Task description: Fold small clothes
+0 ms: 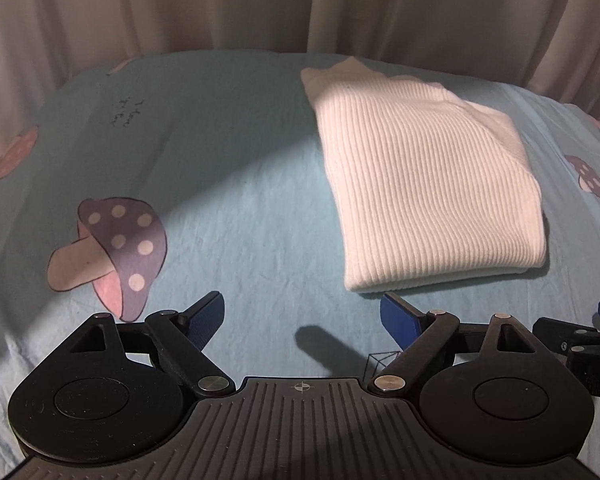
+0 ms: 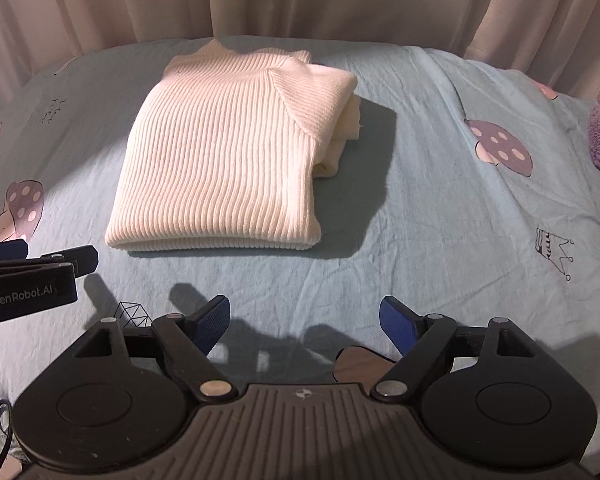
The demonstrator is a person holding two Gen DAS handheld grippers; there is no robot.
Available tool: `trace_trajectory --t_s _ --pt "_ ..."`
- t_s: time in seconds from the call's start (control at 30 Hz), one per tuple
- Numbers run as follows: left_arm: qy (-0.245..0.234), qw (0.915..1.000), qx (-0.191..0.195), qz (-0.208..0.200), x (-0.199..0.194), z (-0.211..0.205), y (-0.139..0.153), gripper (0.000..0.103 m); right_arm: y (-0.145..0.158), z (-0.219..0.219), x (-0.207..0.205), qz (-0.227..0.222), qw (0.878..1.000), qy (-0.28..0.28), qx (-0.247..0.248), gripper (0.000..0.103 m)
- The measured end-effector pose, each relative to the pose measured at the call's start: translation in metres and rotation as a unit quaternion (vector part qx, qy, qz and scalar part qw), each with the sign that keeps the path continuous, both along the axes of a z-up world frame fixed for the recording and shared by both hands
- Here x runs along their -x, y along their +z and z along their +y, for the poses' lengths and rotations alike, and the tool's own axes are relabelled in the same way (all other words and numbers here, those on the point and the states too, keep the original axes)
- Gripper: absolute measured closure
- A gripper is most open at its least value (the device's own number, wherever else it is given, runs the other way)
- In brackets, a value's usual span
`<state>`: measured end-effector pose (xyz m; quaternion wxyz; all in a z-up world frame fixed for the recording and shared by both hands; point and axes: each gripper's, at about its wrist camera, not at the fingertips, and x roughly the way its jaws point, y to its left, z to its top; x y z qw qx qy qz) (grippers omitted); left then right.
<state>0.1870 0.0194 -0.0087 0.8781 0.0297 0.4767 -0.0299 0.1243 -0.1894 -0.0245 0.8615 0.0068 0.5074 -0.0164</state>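
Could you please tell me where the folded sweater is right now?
The folded white ribbed-knit sweater lies on the light-blue mushroom-print bedsheet, ahead-left in the right wrist view, ahead-right in the left.

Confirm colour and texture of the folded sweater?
Cream-white, ribbed knit sweater; clearest in the right wrist view.

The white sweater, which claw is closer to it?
Left, narrowly. The left gripper sits just short of the folded white sweater's near-left corner; the right gripper hangs back from its front edge, both open.
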Motion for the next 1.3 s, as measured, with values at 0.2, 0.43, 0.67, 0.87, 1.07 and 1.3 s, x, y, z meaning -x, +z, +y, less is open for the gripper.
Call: trace_trajectory --t_s 0.2,0.43,0.67,0.87,1.07,1.3 --pt "-0.021 0.9995 -0.022 0.008 0.000 -0.010 0.004 0.010 0.008 0.010 -0.004 -0.001 0.999 -0.005 0.031 0.021" --pt "-0.024 0.9994 -0.019 0.019 0.002 -0.008 0.004 0.011 0.013 0.010 -0.001 -0.004 0.999 -0.019 0.030 0.021" --pt "-0.023 0.9993 -0.018 0.025 0.003 -0.010 0.005 0.011 0.014 0.011 -0.002 0.000 0.999 -0.028 0.028 0.021" --pt "-0.020 0.9991 -0.019 0.030 0.002 -0.010 0.004 0.011 0.015 0.011 -0.002 -0.001 0.999 -0.031 0.029 0.021" --pt "-0.022 0.9990 -0.018 0.034 0.001 -0.010 0.003 0.011 0.015 0.010 -0.004 0.000 0.999 -0.033 0.026 0.021" --pt "-0.022 0.9988 -0.019 0.039 0.000 -0.011 0.002 0.011 0.015 0.008 -0.006 0.001 0.999 -0.034 0.024 0.021"
